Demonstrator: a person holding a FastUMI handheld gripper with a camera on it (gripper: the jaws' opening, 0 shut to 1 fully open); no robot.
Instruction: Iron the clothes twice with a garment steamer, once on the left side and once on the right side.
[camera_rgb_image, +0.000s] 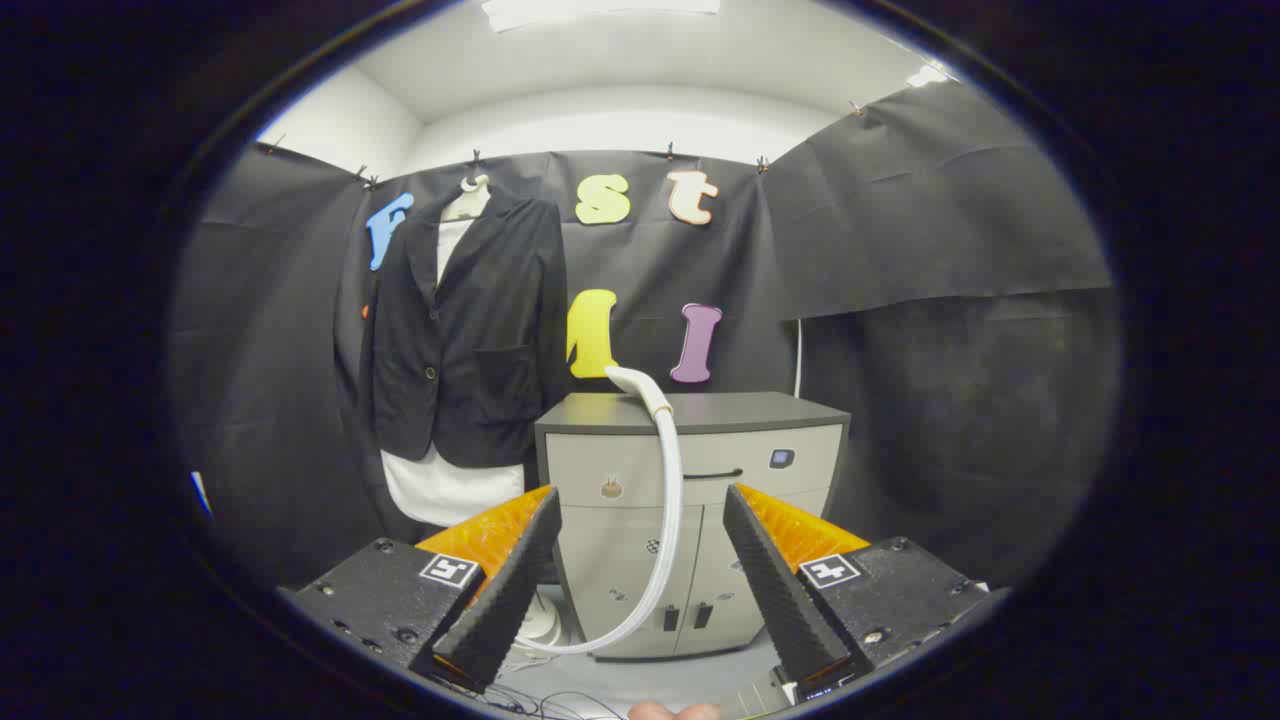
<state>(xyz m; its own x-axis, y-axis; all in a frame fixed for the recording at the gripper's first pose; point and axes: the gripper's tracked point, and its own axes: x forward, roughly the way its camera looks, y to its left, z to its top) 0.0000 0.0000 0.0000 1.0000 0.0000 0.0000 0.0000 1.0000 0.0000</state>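
**Steamer hose ahead of spread fingers, jacket hanging beyond**

While the hand-held gripper (640, 575) sits low with its two fingers spread wide and nothing between them, a white steamer hose (668, 520) runs up through the gap ahead of it. That hose curves from the floor near the left finger, rises in front of a grey cabinet (700, 470), and ends at a nozzle head (640, 385) resting at the cabinet's top front edge. Neither finger touches the hose. Beyond the left finger, beside the cabinet, a dark jacket (465, 330) hangs on a hanger (472, 186) against the black cloth wall, over a white garment (440, 490) that shows at the collar and below the jacket's hem. Thin cables (540, 700) lie on the floor just below the fingers, and a fingertip (675, 711) of the person's hand shows between the gripper's two halves.
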